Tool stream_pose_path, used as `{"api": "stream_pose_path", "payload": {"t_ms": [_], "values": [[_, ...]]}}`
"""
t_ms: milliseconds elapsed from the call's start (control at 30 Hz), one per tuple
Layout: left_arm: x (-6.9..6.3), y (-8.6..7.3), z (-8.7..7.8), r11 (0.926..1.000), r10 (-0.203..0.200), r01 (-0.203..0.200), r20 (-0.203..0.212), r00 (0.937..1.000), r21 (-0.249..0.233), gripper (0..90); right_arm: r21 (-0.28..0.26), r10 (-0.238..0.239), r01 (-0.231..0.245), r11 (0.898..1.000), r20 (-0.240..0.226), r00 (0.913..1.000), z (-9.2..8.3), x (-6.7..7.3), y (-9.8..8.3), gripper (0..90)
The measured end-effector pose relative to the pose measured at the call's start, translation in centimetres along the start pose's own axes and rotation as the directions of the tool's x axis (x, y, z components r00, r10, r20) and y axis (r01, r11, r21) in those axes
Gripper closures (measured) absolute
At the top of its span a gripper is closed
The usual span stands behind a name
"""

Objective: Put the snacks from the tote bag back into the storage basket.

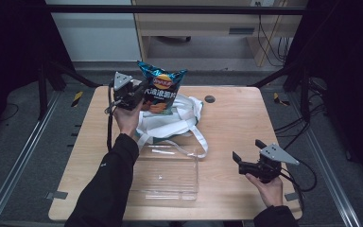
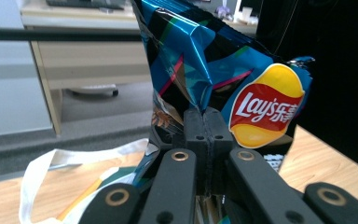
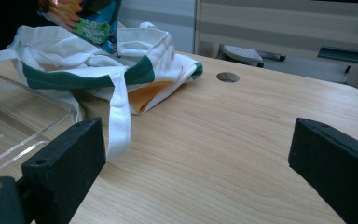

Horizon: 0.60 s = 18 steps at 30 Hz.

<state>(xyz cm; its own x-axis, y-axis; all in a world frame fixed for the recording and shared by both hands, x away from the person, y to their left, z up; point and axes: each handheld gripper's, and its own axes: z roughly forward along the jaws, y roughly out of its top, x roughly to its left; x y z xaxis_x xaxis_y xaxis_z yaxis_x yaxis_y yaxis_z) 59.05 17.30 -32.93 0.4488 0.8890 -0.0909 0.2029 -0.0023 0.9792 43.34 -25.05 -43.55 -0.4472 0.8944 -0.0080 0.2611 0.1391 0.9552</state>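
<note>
Far left, above tote bag [image 1: 170, 124] | left gripper [image 2: 205, 122] clamps chip bag [image 1: 162, 89] | right gripper [image 1: 246, 156] agape, idle | bagging or unbagging unclear, clear tray [image 1: 168, 177] bare.

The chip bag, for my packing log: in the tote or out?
Out: the left gripper holds the chip bag above the tote.

- Your wooden table [image 1: 246, 118] sat mid-frame on a grey floor [image 1: 28, 156], with a small round hole [image 1: 210, 99] near its far edge.
- At the top of the frame you had a pale wooden desk [image 1: 194, 23], with dark cables [image 1: 269, 42] hanging at its right.
- Both upper corners stayed in darkness.
</note>
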Motion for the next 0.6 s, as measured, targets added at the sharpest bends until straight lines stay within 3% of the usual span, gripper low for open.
{"api": "stream_pose_path", "payload": {"t_ms": [333, 600], "values": [[-1.1, 1.2, -3.8, 0.9967, 0.016, -0.014, 0.018, 0.9997, -0.08, 90.0, -0.008, 0.004, -0.004, 1.0, -0.004, 1.0, -0.1, 0.1, 0.0, 4.4], [-1.5, 1.5, -6.0, 0.9945, 0.015, -0.013, 0.021, 0.9997, -0.104, 90.0, -0.004, -0.009, 0.009, 1.0, -0.006, 0.9999, -0.2, 0.0, 0.0, 4.4]]}}
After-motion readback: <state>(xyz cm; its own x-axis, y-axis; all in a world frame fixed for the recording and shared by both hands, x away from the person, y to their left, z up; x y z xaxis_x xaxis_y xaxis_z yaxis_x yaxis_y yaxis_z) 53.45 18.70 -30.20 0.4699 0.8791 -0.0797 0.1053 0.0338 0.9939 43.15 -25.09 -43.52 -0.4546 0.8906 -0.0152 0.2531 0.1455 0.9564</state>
